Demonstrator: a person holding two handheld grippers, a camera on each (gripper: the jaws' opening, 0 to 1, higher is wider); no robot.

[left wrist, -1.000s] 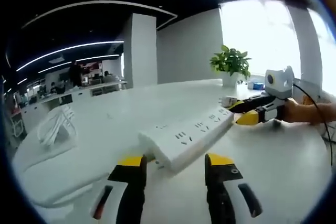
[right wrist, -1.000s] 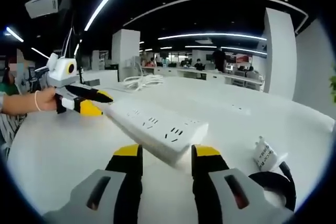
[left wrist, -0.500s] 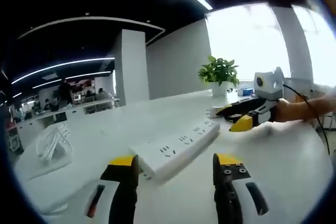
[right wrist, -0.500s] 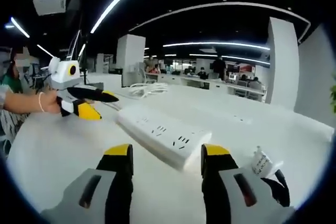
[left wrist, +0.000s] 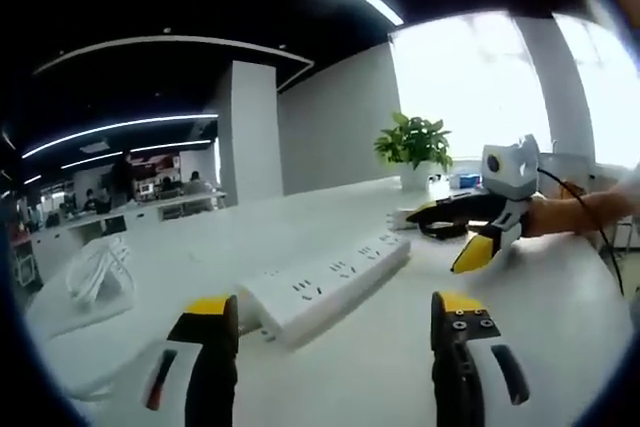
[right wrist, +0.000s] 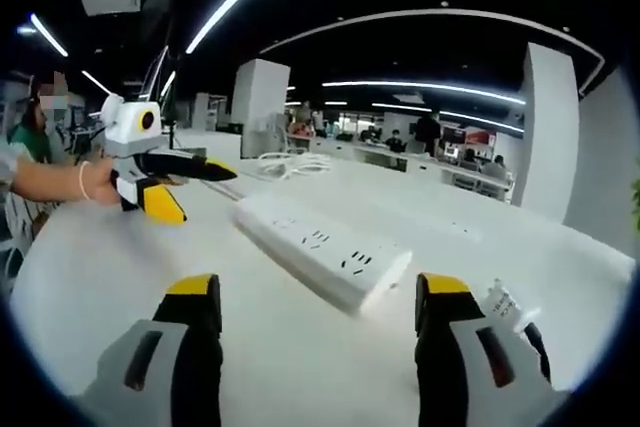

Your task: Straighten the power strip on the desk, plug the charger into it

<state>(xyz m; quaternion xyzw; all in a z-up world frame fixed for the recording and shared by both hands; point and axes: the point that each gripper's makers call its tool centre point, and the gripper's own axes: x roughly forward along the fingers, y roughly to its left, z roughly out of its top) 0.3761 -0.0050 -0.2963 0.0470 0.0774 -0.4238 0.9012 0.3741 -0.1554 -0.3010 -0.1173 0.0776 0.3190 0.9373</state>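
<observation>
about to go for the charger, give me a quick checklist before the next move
1. Power strip flat on the desk, free of both grippers: ok.
2. Right gripper open: ok.
3. Left gripper open: ok.
4. Charger within view beside the right gripper's jaw: ok.
5. Charger prong direction: cannot tell.
6. Strip straight on the desk: cannot tell.

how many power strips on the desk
1. The power strip lies flat on the white desk, ahead of the open left gripper; in the right gripper view it sits just beyond the open right gripper. None other visible, though the views cover only part of the desk.
</observation>
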